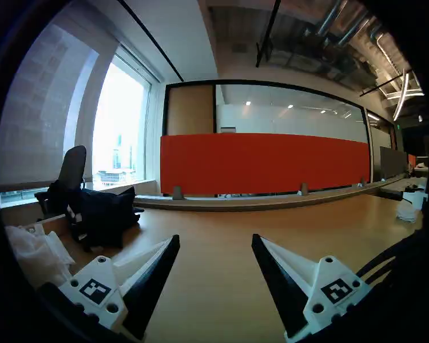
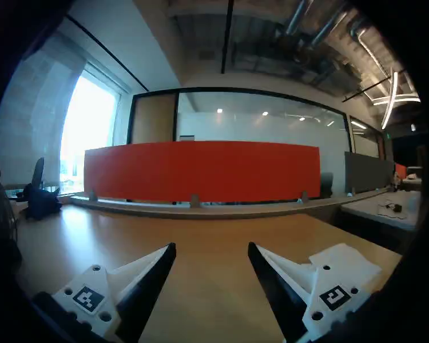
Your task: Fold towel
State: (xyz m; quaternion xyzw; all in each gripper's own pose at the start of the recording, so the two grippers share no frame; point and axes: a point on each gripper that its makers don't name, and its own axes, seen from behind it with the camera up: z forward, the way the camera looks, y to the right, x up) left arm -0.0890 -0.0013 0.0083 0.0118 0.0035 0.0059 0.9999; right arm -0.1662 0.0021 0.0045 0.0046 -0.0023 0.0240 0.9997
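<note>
In the left gripper view my left gripper [image 1: 215, 240] is open just above the wooden tabletop [image 1: 226, 228], with nothing between its fingers. A crumpled white cloth [image 1: 34, 254], possibly the towel, lies at the far left beside that gripper. In the right gripper view my right gripper [image 2: 212, 247] is open too, held low over the same wooden tabletop [image 2: 214, 228], with bare wood between its fingers.
A black bag [image 1: 103, 217] sits on the table's left side, with a dark office chair [image 1: 66, 180] behind it. An orange divider panel [image 1: 263, 163] runs along the table's far edge. White items [image 1: 410, 206] and black cables [image 1: 386, 260] lie at the right.
</note>
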